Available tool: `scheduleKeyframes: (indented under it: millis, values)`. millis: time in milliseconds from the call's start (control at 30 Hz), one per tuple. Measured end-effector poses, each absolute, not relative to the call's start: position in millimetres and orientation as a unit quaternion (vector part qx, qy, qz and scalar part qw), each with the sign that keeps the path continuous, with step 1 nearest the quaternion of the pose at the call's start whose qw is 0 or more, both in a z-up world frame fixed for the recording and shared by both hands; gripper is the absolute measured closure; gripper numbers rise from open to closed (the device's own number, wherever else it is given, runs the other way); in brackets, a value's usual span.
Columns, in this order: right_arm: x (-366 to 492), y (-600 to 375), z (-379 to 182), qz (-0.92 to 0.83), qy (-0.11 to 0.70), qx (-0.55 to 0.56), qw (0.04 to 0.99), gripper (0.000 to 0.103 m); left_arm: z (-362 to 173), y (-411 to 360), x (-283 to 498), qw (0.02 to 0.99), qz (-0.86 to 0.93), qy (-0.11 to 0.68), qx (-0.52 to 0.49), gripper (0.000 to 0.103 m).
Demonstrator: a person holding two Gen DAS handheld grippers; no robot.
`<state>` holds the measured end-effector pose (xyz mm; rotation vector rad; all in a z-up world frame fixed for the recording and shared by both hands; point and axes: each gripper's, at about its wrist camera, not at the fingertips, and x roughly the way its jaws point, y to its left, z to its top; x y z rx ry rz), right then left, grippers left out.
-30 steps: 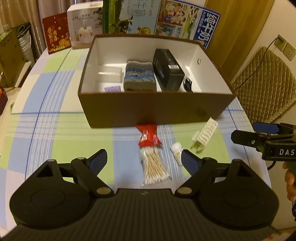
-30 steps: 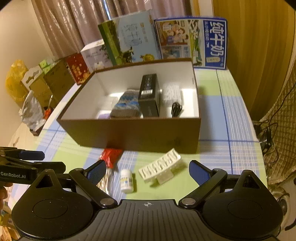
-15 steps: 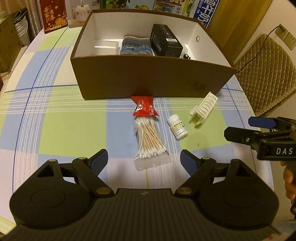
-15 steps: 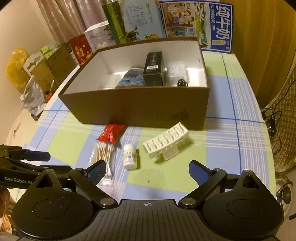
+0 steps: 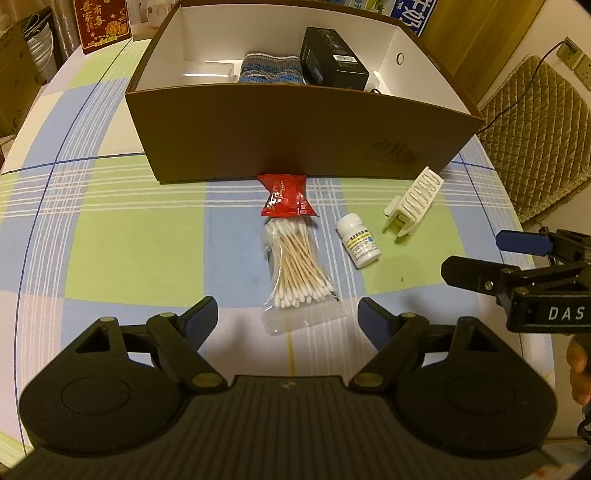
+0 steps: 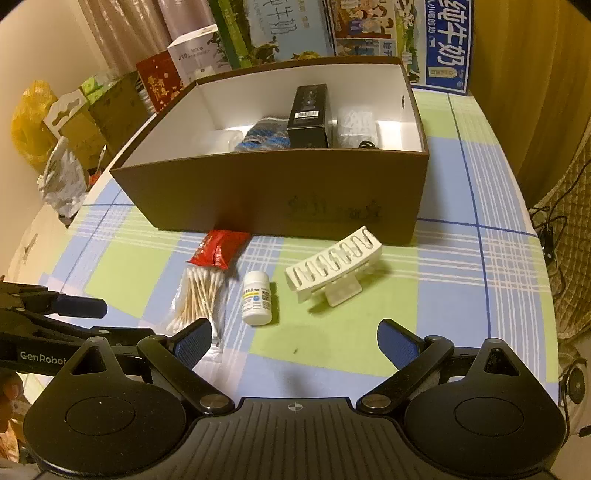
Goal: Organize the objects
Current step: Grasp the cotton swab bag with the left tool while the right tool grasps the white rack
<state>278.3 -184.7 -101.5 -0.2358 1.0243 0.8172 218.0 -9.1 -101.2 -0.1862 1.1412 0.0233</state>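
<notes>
A brown box [image 5: 295, 136] [image 6: 273, 195] with a white inside holds a knitted cloth [image 5: 271, 70], a black carton [image 5: 332, 61] [image 6: 308, 114] and a white packet [image 6: 356, 127]. In front of it on the checked cloth lie a red sachet [image 5: 286, 195] [image 6: 219, 247], a bag of cotton swabs [image 5: 299, 269] [image 6: 197, 295], a white pill bottle [image 5: 358, 240] [image 6: 257, 297] and a white plastic clip [image 5: 413, 201] [image 6: 332, 264]. My left gripper [image 5: 288, 319] is open, just short of the swab bag. My right gripper [image 6: 293, 339] is open, near the bottle.
Printed cartons [image 6: 436, 40] and a red gift box [image 5: 101, 22] stand behind the brown box. A quilted chair [image 5: 535, 122] sits to the right of the table. Bags and cardboard [image 6: 59, 147] crowd the floor at the left. A hand [image 5: 578, 369] grips the right tool.
Both grippers have dropped lower and tilted down toward the loose items; the box now sits higher in each view. The jaws stayed open. Nothing on the table has moved.
</notes>
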Motion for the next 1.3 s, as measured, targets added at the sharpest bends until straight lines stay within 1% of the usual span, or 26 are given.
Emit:
scheduleKeyframes:
  millis: [167, 367, 700, 967, 1033, 1067, 1133, 1233, 1300]
  values:
    - [285, -183, -107, 0.376, 0.478, -0.113, 0.786, 0.009, -109, -8, 226, 0.835, 0.016, 0.541, -0.097, 0.023]
    - [297, -183, -112, 0.371, 0.480, -0.118, 0.786, 0.009, -124, -14, 238, 0.833, 0.021, 0.547, -0.085, 0.024]
    - [317, -188, -117, 0.362, 0.486, -0.113, 0.788, 0.009, -148, -23, 264, 0.832, 0.030, 0.550, -0.073, 0.031]
    - [330, -194, -121, 0.358, 0.487, -0.109, 0.789, 0.009, -161, -26, 278, 0.834, 0.037, 0.546, -0.069, 0.046]
    - [332, -194, -122, 0.362, 0.484, -0.112, 0.789, 0.009, -164, -27, 279, 0.835, 0.039, 0.544, -0.063, 0.054]
    - [333, -194, -123, 0.365, 0.482, -0.114, 0.788, 0.009, -164, -28, 278, 0.839, 0.040, 0.540, -0.057, 0.056]
    - [335, -194, -124, 0.374, 0.476, -0.118, 0.787, 0.009, -164, -28, 275, 0.843, 0.037, 0.535, -0.049, 0.068]
    - [339, -191, -125, 0.393, 0.464, -0.126, 0.784, 0.009, -163, -23, 268, 0.845, 0.037, 0.531, -0.054, 0.077]
    - [341, -188, -126, 0.408, 0.454, -0.135, 0.781, 0.009, -164, -18, 262, 0.844, 0.039, 0.532, -0.058, 0.078]
